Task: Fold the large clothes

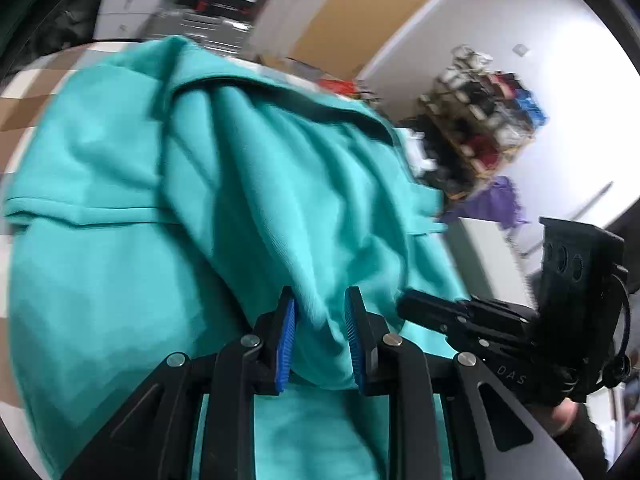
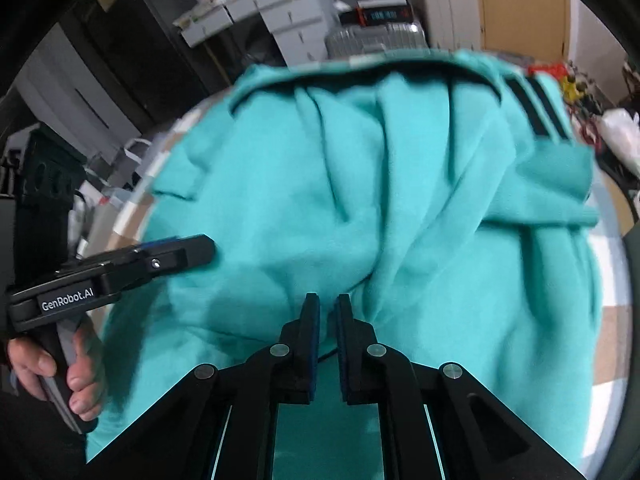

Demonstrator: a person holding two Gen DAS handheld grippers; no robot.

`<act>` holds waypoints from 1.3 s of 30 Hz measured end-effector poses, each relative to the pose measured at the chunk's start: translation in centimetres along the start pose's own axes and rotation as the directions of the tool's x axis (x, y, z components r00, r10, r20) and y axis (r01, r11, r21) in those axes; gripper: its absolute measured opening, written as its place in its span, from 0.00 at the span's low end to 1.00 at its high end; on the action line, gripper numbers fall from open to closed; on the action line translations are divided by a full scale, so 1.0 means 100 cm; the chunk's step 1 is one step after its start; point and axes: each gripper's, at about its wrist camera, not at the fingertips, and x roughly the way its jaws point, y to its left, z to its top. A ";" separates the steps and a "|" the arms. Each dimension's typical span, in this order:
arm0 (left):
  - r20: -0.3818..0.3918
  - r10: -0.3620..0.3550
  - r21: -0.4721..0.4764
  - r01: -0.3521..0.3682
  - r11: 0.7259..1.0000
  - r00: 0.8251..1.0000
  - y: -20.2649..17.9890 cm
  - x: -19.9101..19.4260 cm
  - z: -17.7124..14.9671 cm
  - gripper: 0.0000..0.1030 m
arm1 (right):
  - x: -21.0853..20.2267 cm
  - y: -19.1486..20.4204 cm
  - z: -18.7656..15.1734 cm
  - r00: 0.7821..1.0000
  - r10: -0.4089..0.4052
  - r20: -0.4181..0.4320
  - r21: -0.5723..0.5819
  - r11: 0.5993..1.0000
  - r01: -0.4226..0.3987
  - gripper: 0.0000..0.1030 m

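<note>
Bunched teal sweatshirt pinched between left gripper fingers, likewise between nearly closed right gripper fingers.

We see both views under even, fairly bright indoor light, with no single source in sight and no hard glare. Soft shadows sit in the folds of the teal garment and beneath the left gripper. Motion blur smears most of the left wrist view, worst on the cluttered shelf and the white wall behind it. In the right wrist view the garment's black stripes streak, while the right gripper stays sharp. Fisheye distortion bends the edges, and dark vignetting rings each frame's corners.
</note>
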 end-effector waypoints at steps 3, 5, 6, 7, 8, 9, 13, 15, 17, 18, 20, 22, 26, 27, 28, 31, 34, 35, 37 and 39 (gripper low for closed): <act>-0.028 0.029 0.015 -0.028 0.999 0.999 0.000 0.013 -0.002 0.18 | -0.009 0.006 0.004 0.998 0.024 0.055 -0.017 1.000 -0.024 0.10; -0.092 0.064 -0.006 -0.065 0.998 0.994 0.006 0.029 -0.006 0.18 | 0.015 0.003 0.000 0.999 -0.016 -0.038 0.002 1.000 0.016 0.10; -0.106 0.078 -0.022 -0.080 0.997 0.991 0.008 0.034 -0.005 0.18 | 0.030 0.000 -0.006 0.996 -0.009 -0.086 0.018 1.000 0.010 0.08; -0.102 0.061 -0.044 -0.066 0.997 0.993 0.011 0.032 -0.005 0.18 | 0.033 0.001 -0.008 0.998 -0.001 -0.065 0.021 1.000 0.002 0.07; -0.105 0.057 -0.054 -0.063 0.997 0.993 0.012 0.029 -0.003 0.18 | 0.031 0.001 -0.009 0.999 0.000 -0.052 0.020 1.000 0.001 0.07; -0.109 0.062 -0.056 -0.068 0.996 0.992 0.012 0.026 -0.003 0.18 | 0.028 0.001 -0.007 0.998 0.006 -0.065 0.032 0.999 -0.004 0.07; -0.102 0.095 -0.011 -0.096 0.995 0.990 0.013 0.017 -0.006 0.18 | -0.006 -0.001 0.022 0.999 0.038 -0.039 0.025 0.999 -0.037 0.10; -0.106 0.093 -0.004 -0.094 0.996 0.990 0.013 0.018 -0.006 0.18 | -0.034 -0.006 0.052 0.997 0.012 0.075 0.011 1.000 -0.013 0.11; -0.111 0.096 0.001 -0.096 0.995 0.989 0.015 0.019 -0.008 0.19 | -0.044 -0.015 0.096 0.990 -0.008 0.141 0.030 1.000 0.004 0.12; -0.109 0.109 0.011 -0.108 0.994 0.988 0.013 0.020 -0.007 0.19 | -0.040 -0.020 0.121 0.989 -0.027 0.147 0.046 0.999 0.020 0.12; -0.097 0.147 0.052 -0.142 0.988 0.984 0.007 0.021 -0.006 0.19 | -0.022 -0.026 0.155 0.989 -0.063 0.133 0.082 0.995 0.052 0.12; -0.085 0.176 0.091 -0.168 0.982 0.981 -0.002 0.022 -0.006 0.19 | 0.005 -0.032 0.184 0.989 -0.116 0.089 0.089 0.990 0.108 0.12; -0.066 0.226 0.156 -0.214 0.964 0.972 -0.013 0.026 -0.009 0.20 | 0.066 -0.053 0.198 0.980 -0.198 -0.035 0.112 0.973 0.201 0.12; -0.064 0.233 0.167 -0.220 0.961 0.970 -0.016 0.027 -0.009 0.20 | 0.087 -0.061 0.189 0.977 -0.189 -0.103 0.129 0.971 0.201 0.10; -0.063 0.241 0.181 -0.226 0.957 0.969 -0.018 0.028 -0.010 0.20 | 0.100 -0.067 0.172 0.971 -0.186 -0.153 0.125 0.971 0.205 0.07; -0.063 0.257 0.202 -0.240 0.949 0.964 -0.021 0.032 -0.012 0.20 | 0.095 -0.060 0.148 0.978 -0.201 -0.060 0.050 0.978 0.204 0.07; -0.071 0.255 0.190 -0.238 0.953 0.964 -0.019 0.031 -0.013 0.20 | 0.082 -0.062 0.145 0.982 -0.168 -0.081 0.090 0.980 0.175 0.07; -0.075 0.250 0.181 -0.233 0.955 0.965 -0.014 0.028 -0.013 0.20 | 0.076 -0.061 0.150 0.985 -0.159 -0.074 0.103 0.981 0.166 0.09; -0.074 0.245 0.168 -0.230 0.959 0.967 -0.014 0.026 -0.012 0.20 | 0.060 -0.049 0.168 0.994 -0.105 -0.013 0.119 0.987 0.106 0.11; -0.070 0.252 0.170 -0.237 0.957 0.965 -0.011 0.024 -0.013 0.20 | 0.056 -0.022 0.183 0.998 -0.066 0.018 0.051 0.997 0.065 0.11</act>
